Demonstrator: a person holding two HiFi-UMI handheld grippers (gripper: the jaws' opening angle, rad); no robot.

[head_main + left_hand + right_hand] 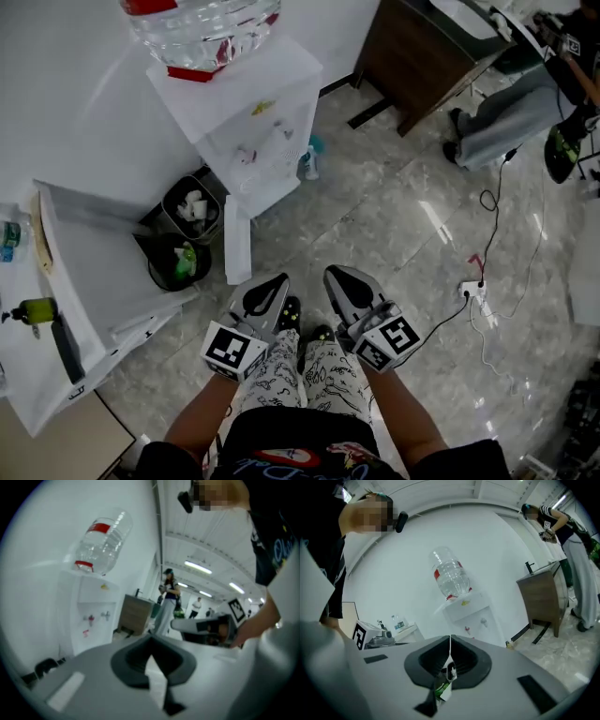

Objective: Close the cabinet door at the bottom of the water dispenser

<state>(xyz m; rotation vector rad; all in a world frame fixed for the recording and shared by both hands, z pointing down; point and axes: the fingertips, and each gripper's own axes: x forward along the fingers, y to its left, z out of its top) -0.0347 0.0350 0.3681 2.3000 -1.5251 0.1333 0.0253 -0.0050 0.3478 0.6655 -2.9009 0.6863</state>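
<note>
White cabinet door (237, 240) stands swung out from the foot of the water dispenser (253, 112), at about 11 o'clock from the grippers in the head view; two black bins (157, 251) sit at its 9 o'clock; left gripper (278, 281) and right gripper (333, 275), well apart from it above the person's patterned trousers (300, 375), each have jaws pressed together on nothing.

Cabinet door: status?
Left gripper and right gripper shut, empty, by the legs. Cabinet door of the water dispenser stands open, untouched. Two bins just left of it in head view.
</note>
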